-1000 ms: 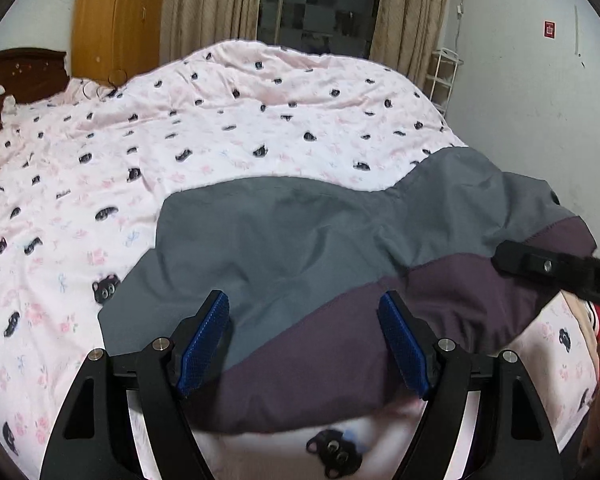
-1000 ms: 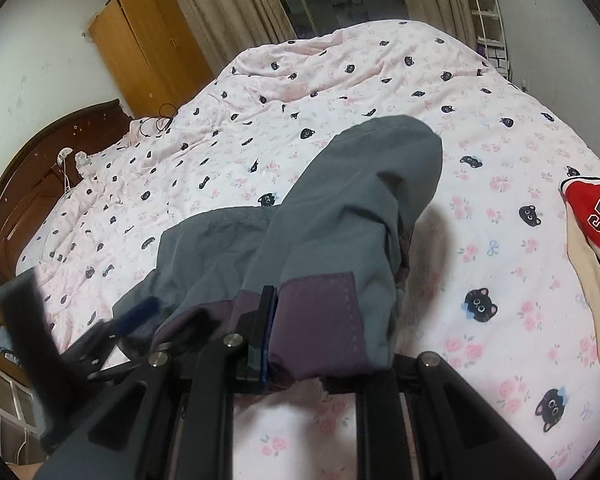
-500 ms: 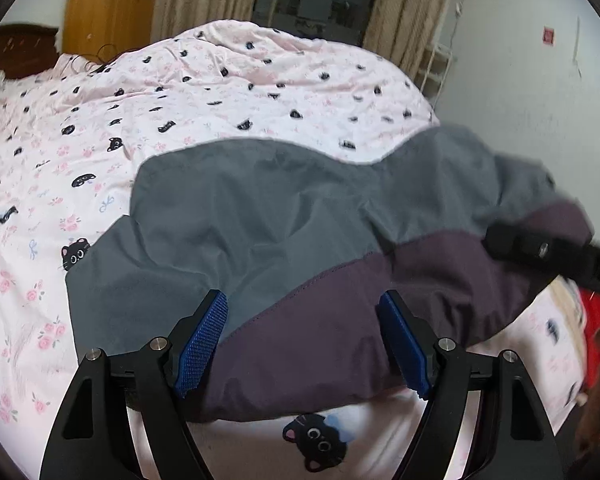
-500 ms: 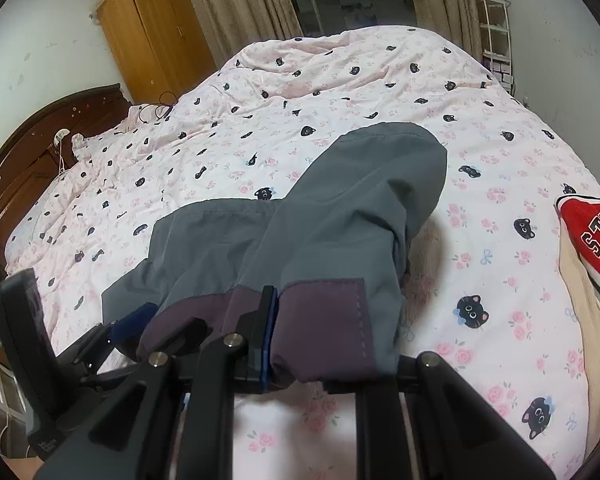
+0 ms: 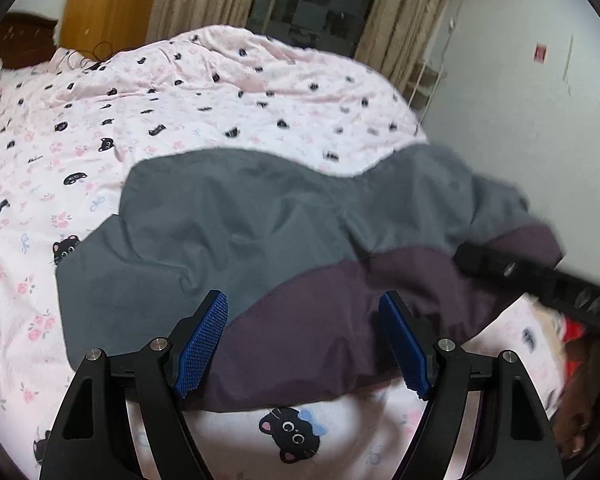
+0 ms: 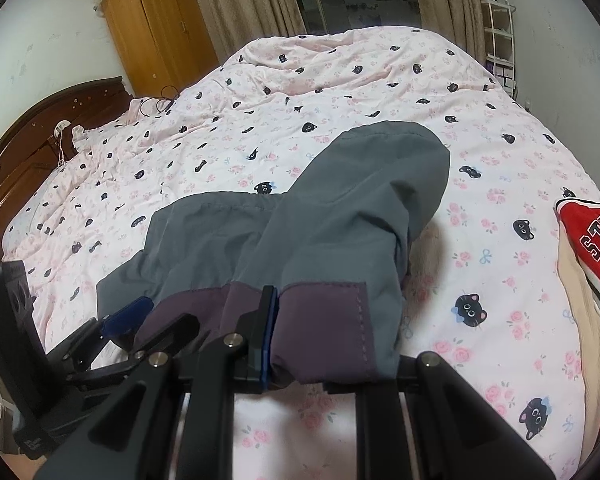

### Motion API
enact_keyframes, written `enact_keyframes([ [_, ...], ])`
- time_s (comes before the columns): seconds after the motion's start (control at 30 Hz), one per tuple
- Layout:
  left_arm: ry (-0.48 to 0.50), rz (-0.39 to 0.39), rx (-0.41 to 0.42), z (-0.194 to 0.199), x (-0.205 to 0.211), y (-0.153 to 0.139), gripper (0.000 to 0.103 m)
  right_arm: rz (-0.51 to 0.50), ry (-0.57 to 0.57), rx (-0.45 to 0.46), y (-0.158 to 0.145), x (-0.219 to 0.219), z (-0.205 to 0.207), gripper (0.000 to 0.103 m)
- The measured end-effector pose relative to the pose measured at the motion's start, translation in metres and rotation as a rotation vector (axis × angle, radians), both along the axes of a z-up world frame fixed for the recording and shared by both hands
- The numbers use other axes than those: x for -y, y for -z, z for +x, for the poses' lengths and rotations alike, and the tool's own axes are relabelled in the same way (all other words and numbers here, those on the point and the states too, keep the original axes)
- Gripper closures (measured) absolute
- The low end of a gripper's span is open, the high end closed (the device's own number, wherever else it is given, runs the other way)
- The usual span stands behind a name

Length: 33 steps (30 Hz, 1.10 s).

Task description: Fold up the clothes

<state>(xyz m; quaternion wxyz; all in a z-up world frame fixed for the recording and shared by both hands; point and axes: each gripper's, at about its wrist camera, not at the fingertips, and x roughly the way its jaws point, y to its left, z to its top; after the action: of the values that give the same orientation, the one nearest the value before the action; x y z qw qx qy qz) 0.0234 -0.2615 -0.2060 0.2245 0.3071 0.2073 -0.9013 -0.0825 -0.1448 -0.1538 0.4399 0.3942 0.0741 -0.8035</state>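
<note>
Garment: we see a grey garment of thin fabric with a dark purple band along its near edge; it lies on the bed, near the edge closest to us.
Garment shape: in the right wrist view one grey part reaches away from us over the bed cover and ends in a rounded tip.
Left gripper: our black left gripper with blue ribbed pads hangs over the purple band; its jaws stand wide, and nothing is pinched between them.
Left pads: we cannot tell if the pads touch the cloth under them.
Right gripper: our black right gripper has its jaws narrow and holds the purple edge of the garment; the cloth hides one finger, so we see only one blue pad.
Right gripper from the other side: in the left wrist view it comes in from the right, at the purple corner of the garment.
Bed: a pink bed cover with black cat faces and small roses carries the garment.
Beside the garment: a red shirt with white letters lies at the right edge of the bed, well apart from the grey garment.
</note>
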Motion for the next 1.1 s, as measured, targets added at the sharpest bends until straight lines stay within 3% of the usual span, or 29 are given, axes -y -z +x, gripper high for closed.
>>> enact_keyframes([
  [0.27,0.018,-0.048,0.103,-0.014,-0.009,0.019,0.029,-0.002,-0.063,-0.02,0.001,0.007,0.015,0.085],
  [0.47,0.044,-0.018,0.061,-0.003,-0.003,0.009,0.03,0.014,-0.101,-0.056,-0.006,0.02,0.022,0.085],
  [0.63,-0.04,-0.122,-0.017,0.02,0.004,-0.021,0.03,0.03,-0.078,-0.063,-0.008,0.02,0.015,0.085],
  [0.83,-0.005,-0.025,0.186,-0.005,0.025,0.015,0.029,0.038,-0.073,-0.061,-0.006,0.018,0.013,0.085],
  [1.1,-0.002,0.035,0.163,-0.004,0.034,0.018,0.029,0.066,-0.127,-0.126,-0.013,0.034,0.031,0.085],
])
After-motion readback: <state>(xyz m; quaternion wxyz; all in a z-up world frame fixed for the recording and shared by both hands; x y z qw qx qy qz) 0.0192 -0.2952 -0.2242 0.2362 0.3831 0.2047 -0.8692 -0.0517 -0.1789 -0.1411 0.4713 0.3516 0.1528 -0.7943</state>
